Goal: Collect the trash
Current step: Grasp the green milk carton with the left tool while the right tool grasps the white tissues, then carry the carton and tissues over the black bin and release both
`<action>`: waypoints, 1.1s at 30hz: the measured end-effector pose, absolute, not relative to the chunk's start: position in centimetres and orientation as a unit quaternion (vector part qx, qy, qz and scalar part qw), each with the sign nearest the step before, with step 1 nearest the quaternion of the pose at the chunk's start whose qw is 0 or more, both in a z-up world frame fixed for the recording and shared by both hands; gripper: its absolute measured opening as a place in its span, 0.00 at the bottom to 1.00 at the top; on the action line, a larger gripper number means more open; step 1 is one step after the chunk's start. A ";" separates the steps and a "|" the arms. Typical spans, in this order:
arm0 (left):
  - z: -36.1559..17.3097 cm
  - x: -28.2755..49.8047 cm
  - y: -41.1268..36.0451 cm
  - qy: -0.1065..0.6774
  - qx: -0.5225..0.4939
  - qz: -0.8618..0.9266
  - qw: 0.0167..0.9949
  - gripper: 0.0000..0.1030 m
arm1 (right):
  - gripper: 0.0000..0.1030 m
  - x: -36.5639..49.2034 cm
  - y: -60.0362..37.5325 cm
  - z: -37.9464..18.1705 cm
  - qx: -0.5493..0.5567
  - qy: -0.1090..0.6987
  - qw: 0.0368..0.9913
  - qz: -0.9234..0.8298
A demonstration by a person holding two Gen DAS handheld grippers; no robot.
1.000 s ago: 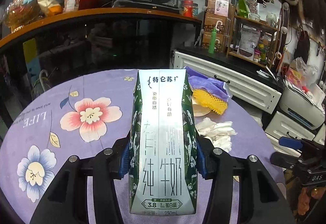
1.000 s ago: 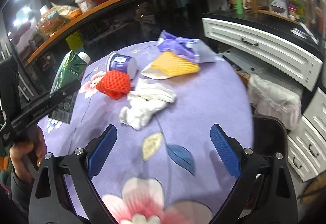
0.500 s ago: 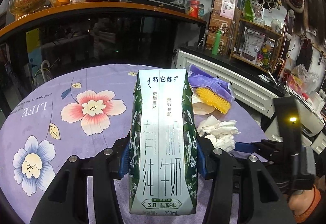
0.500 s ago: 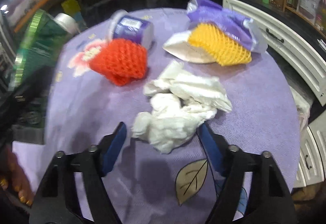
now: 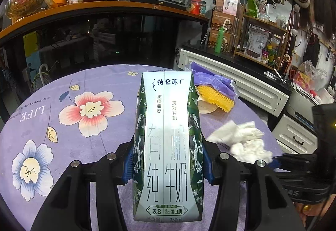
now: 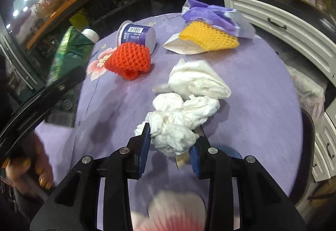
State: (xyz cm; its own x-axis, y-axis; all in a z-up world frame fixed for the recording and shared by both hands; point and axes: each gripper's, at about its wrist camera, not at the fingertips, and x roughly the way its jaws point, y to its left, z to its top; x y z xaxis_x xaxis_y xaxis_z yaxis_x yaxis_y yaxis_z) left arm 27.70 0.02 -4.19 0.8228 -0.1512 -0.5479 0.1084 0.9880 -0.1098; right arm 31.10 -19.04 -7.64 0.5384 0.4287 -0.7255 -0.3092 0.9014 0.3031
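My left gripper point(image 5: 168, 165) is shut on a green-and-silver milk carton point(image 5: 168, 147), held upright above the purple floral tablecloth point(image 5: 84, 83); the right wrist view shows the same carton point(image 6: 69, 56) at its left edge. My right gripper point(image 6: 169, 147) points down at a crumpled white tissue wad point(image 6: 174, 126). Its jaws are closing, and both blue pads touch the wad's near end. A second white tissue point(image 6: 199, 79) lies just behind the wad. The left wrist view shows these tissues point(image 5: 245, 140) to the carton's right.
Farther back on the table lie an orange foam net point(image 6: 130, 60), a tipped purple yoghurt cup point(image 6: 136, 35), a yellow foam net point(image 6: 208, 36) on white paper, and a purple wrapper point(image 6: 210, 14). White drawer cabinets point(image 6: 283, 27) stand past the table's right edge.
My right gripper came forward and down onto the tissue wad, and its jaws narrowed from wide open to touching it. The left gripper and carton stayed put.
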 end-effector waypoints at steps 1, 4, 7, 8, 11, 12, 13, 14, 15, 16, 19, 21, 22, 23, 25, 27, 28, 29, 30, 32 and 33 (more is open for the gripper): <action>-4.2 27.7 -0.1 0.291 -0.036 -0.072 0.954 0.49 | 0.34 30.4 -19.6 -7.5 0.077 0.430 0.873 0.217; -4.5 27.6 -0.7 0.291 -0.032 -0.078 0.953 0.49 | 0.34 28.1 -21.0 -6.9 0.080 0.414 0.879 0.224; -4.6 27.5 -1.3 0.291 -0.031 -0.089 0.952 0.49 | 0.34 26.1 -22.4 -6.3 0.069 0.398 0.889 0.214; -4.6 27.4 -1.5 0.292 -0.032 -0.093 0.951 0.49 | 0.34 25.4 -22.9 -6.2 0.066 0.392 0.892 0.214; -4.3 26.8 -3.0 0.290 -0.019 -0.104 0.951 0.49 | 0.34 23.7 -24.3 -6.1 0.066 0.377 0.894 0.232; -4.1 26.6 -3.4 0.288 -0.016 -0.110 0.951 0.49 | 0.34 23.2 -24.7 -6.0 0.065 0.376 0.894 0.233; -4.0 26.3 -3.8 0.286 -0.014 -0.114 0.951 0.49 | 0.34 22.8 -24.9 -6.0 0.067 0.376 0.893 0.237; -3.8 26.1 -4.1 0.284 -0.014 -0.118 0.951 0.49 | 0.34 22.5 -25.2 -5.8 0.066 0.372 0.895 0.237; -3.4 25.7 -4.5 0.283 -0.017 -0.124 0.951 0.49 | 0.34 22.2 -25.3 -5.7 0.062 0.366 0.900 0.230; -3.3 25.5 -4.7 0.282 -0.019 -0.128 0.951 0.49 | 0.34 22.0 -25.5 -5.5 0.060 0.363 0.903 0.224; -2.8 24.5 -5.9 0.278 -0.018 -0.142 0.950 0.49 | 0.34 21.2 -26.7 -5.4 0.068 0.352 0.912 0.199; -2.7 23.9 -6.9 0.276 -0.012 -0.151 0.949 0.49 | 0.34 20.8 -27.9 -5.6 0.078 0.348 0.916 0.183; -2.7 23.6 -7.6 0.278 -0.010 -0.159 0.947 0.49 | 0.34 20.6 -28.6 -5.7 0.085 0.348 0.917 0.173; -2.8 23.4 -8.1 0.280 -0.010 -0.165 0.946 0.49 | 0.34 20.6 -29.2 -5.9 0.091 0.348 0.918 0.166; -3.0 22.9 -9.3 0.283 -0.008 -0.179 0.942 0.49 | 0.34 20.3 -30.7 -6.4 0.102 0.349 0.920 0.148; -3.2 22.5 -10.7 0.284 -0.004 -0.191 0.940 0.49 | 0.34 20.1 -32.4 -7.1 0.107 0.351 0.922 0.123; -3.2 22.2 -11.6 0.284 -0.003 -0.201 0.937 0.49 | 0.34 20.0 -33.0 -7.3 0.108 0.352 0.923 0.115; -3.2 22.1 -12.1 0.285 -0.003 -0.207 0.936 0.49 | 0.34 19.9 -33.8 -7.6 0.110 0.354 0.923 0.106; -3.2 21.9 -13.0 0.284 -0.001 -0.217 0.934 0.49 | 0.34 19.9 -34.5 -7.9 0.113 0.356 0.922 0.098; -3.1 21.6 -14.6 0.284 0.006 -0.231 0.931 0.49 | 0.34 20.2 -36.0 -9.1 0.116 0.365 0.920 0.079; -3.1 21.4 -15.4 0.285 0.008 -0.239 0.928 0.49 | 0.34 20.5 -36.4 -9.6 0.117 0.370 0.919 0.073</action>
State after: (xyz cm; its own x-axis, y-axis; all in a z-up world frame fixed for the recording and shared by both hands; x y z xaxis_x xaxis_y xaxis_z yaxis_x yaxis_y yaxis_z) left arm 21.41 -15.44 -3.14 0.7238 -0.4389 -0.5325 0.4480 0.8858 -0.1212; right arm 20.45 -36.41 -9.57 0.7160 0.2211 -0.6622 -0.0485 0.9620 0.2687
